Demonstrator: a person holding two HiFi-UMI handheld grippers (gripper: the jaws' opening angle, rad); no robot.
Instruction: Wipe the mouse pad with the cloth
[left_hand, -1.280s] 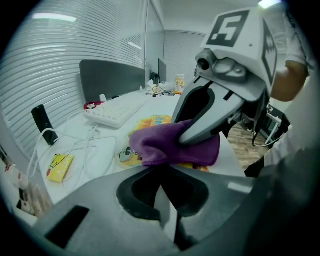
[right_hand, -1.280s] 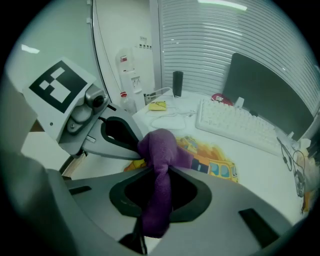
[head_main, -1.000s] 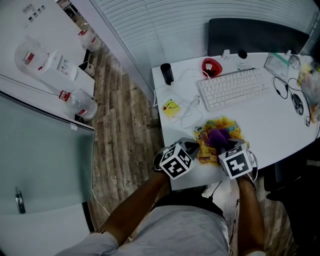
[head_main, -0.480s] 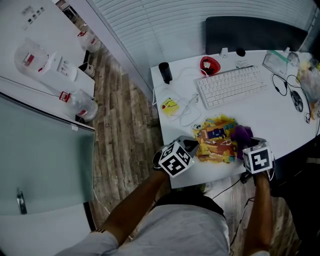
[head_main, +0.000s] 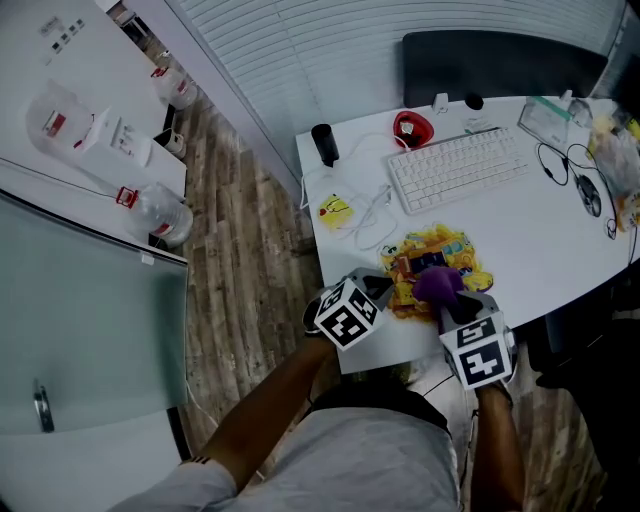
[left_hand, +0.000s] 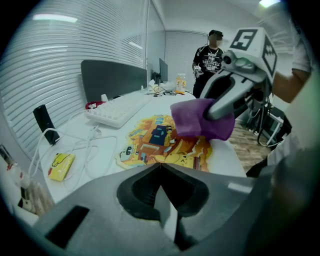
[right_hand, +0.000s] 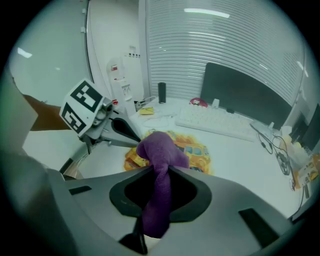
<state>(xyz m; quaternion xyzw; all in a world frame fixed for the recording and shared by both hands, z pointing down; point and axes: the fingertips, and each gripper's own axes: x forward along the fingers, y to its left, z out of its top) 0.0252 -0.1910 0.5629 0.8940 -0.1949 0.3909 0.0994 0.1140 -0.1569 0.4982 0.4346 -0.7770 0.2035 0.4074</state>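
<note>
Leftmost, left gripper (head_main: 378, 291) was found clenched, empty, just beside near-left edge of mouse pad (head_main: 440, 250) on desk (head_main: 540, 240). Purple cloth (head_main: 436, 283) was held bunched in right gripper (right_hand: 159, 172), over pad's near part. Judged: cloth was best pressed flat, drawn in overlapping strokes.

A white desk (head_main: 540, 230) carries a bright yellow printed mouse pad (head_main: 420, 255) at its near edge. A white keyboard (head_main: 455, 168) lies just beyond it, with a red object (head_main: 411, 129) farther back. To the left sit a yellow packet (head_main: 335, 211), looped white cable (head_main: 375, 215) and an upright black cylinder (head_main: 323, 144). Dark cables (head_main: 575, 175) trail at right.
</note>
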